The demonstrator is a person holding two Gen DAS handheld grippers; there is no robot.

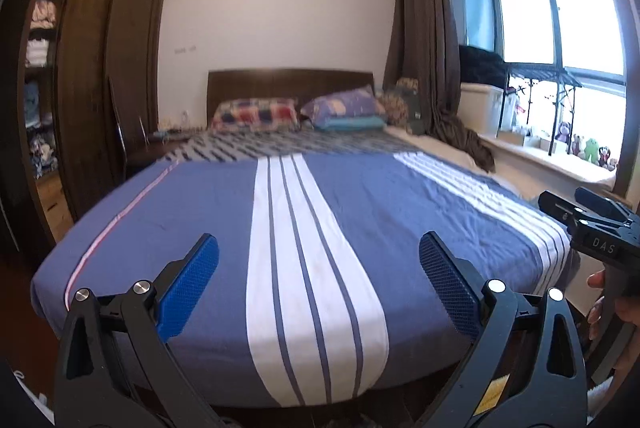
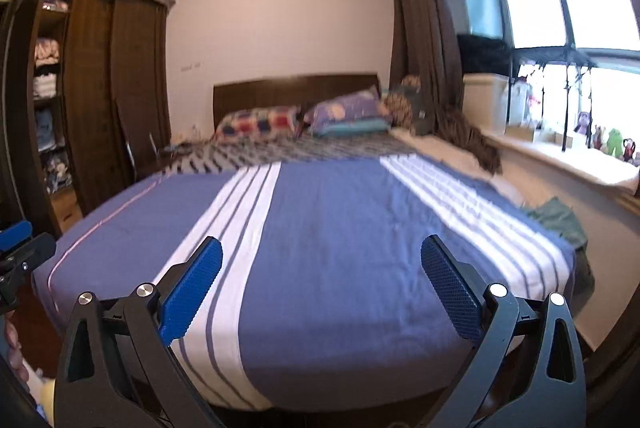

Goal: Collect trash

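My left gripper [image 1: 319, 260] is open, its blue pads spread wide over the foot of a bed [image 1: 200, 212] covered in blue cloth with white stripes. My right gripper [image 2: 321, 262] is open in the same way, above the same bed [image 2: 340, 228], a little further right. Neither holds anything. The right gripper's body [image 1: 592, 232] shows at the right edge of the left wrist view, with a hand under it. No trash is visible on the bed. A crumpled green cloth [image 2: 556, 218] lies at the bed's right edge.
Two pillows [image 1: 256, 113] rest against a dark wooden headboard [image 1: 288, 80]. A brown wardrobe [image 1: 100, 76] with open shelves stands on the left. A brown curtain [image 1: 428, 40], a window sill [image 1: 552, 156] with small toys and a rack are on the right.
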